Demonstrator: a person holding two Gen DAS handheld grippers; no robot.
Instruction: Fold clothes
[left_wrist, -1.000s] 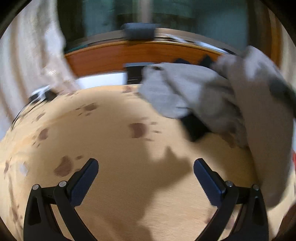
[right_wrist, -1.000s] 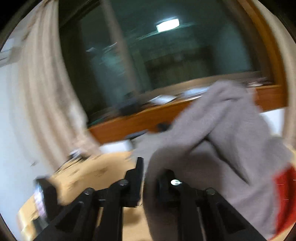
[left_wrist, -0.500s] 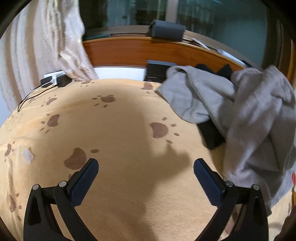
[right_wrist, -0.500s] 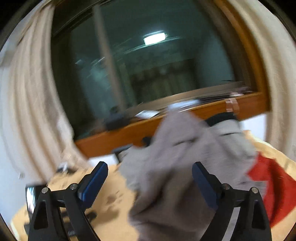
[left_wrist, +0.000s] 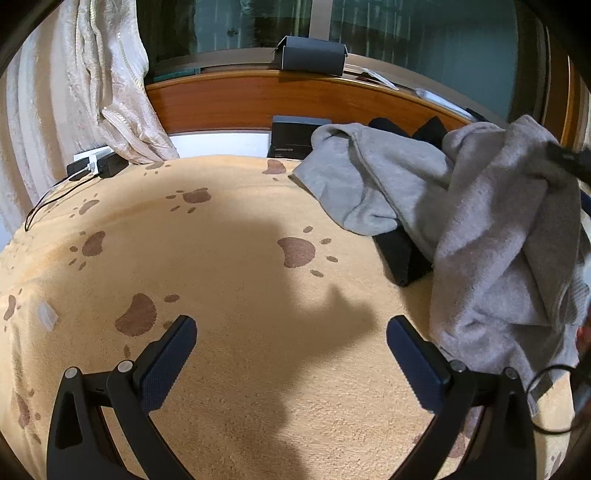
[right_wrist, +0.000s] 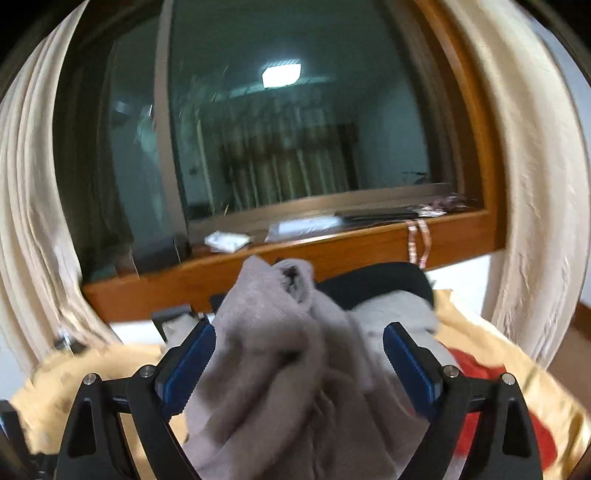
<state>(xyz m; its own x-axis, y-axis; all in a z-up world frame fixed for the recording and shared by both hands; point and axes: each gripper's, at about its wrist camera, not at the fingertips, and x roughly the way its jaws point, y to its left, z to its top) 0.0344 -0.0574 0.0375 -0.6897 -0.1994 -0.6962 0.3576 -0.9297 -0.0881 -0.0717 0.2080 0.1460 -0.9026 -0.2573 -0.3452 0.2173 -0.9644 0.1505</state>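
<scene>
Grey sweater (left_wrist: 491, 229) is heaped on the right side of the paw-print blanket (left_wrist: 229, 258), draped over a black garment (left_wrist: 400, 258), so most of the blanket to its left lies bare. Left gripper (left_wrist: 291, 354) hangs over that stretch, fingers spread, gripping nothing. Right gripper (right_wrist: 299, 363) just opened up; sweater bunches between the fingers, not pinched.

A ceiling lamp mirrored in the dark window (right_wrist: 288, 147) glares softly above the wooden sill. The right wrist view is smeared with motion blur. The left view is sharp; a broad shadow darkens the paw-print blanket (left_wrist: 240, 258). Fisheye bending blackens every corner.
</scene>
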